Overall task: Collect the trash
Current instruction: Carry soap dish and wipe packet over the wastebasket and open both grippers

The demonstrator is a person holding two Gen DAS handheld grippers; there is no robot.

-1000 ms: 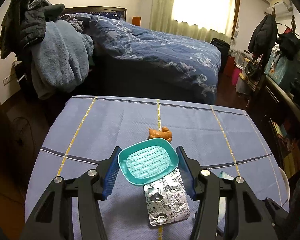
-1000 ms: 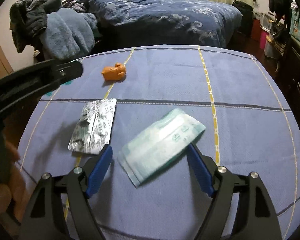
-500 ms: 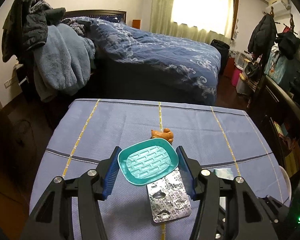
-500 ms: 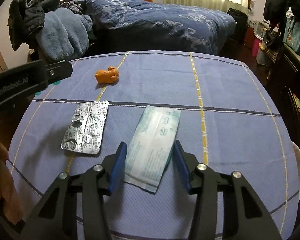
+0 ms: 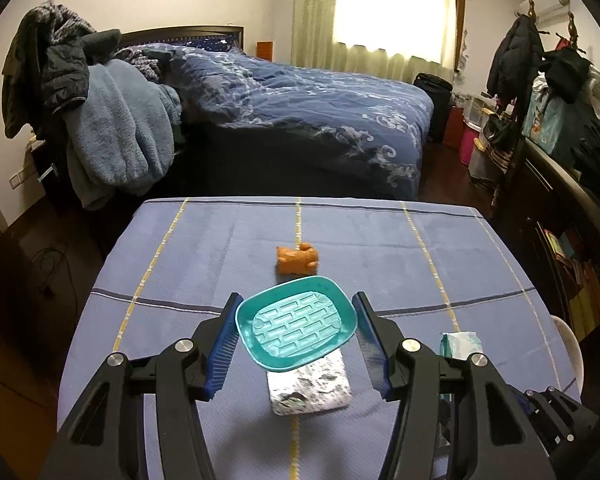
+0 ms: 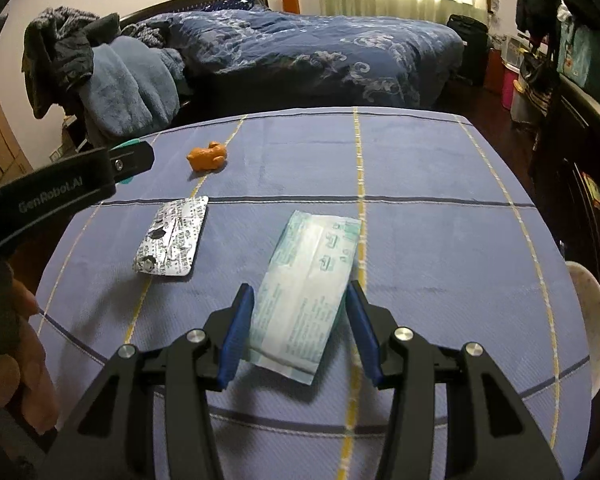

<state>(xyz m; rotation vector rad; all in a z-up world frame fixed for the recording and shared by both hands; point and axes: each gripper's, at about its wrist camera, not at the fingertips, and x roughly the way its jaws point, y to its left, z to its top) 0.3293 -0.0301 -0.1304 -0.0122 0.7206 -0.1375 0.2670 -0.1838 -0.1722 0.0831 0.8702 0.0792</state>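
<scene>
A teal ribbed dish (image 5: 296, 330) sits between the blue pads of my left gripper (image 5: 297, 308), which is shut on its sides above the blue tablecloth (image 5: 380, 240). Under the dish lies a silver blister pack (image 5: 310, 388) (image 6: 172, 236). Further out on the cloth is a small orange toy (image 5: 297, 258) (image 6: 206, 156). My right gripper (image 6: 300, 300) is shut on a green-and-white packet (image 6: 306, 292) (image 5: 460, 344). The packet points away from me and throws a shadow on the cloth below.
A bed with a dark blue quilt (image 5: 300, 112) stands beyond the table. Piled clothes (image 5: 112, 128) are at the left, dark shelves (image 5: 572, 240) at the right. A white round seat (image 6: 588, 320) is by the table's right edge. A person's hand (image 6: 32, 380) holds the left gripper.
My right gripper closed on the packet, which turned from slanted to lengthwise between the pads. Both grippers drew back a little from the table's far end. The dish stays held.
</scene>
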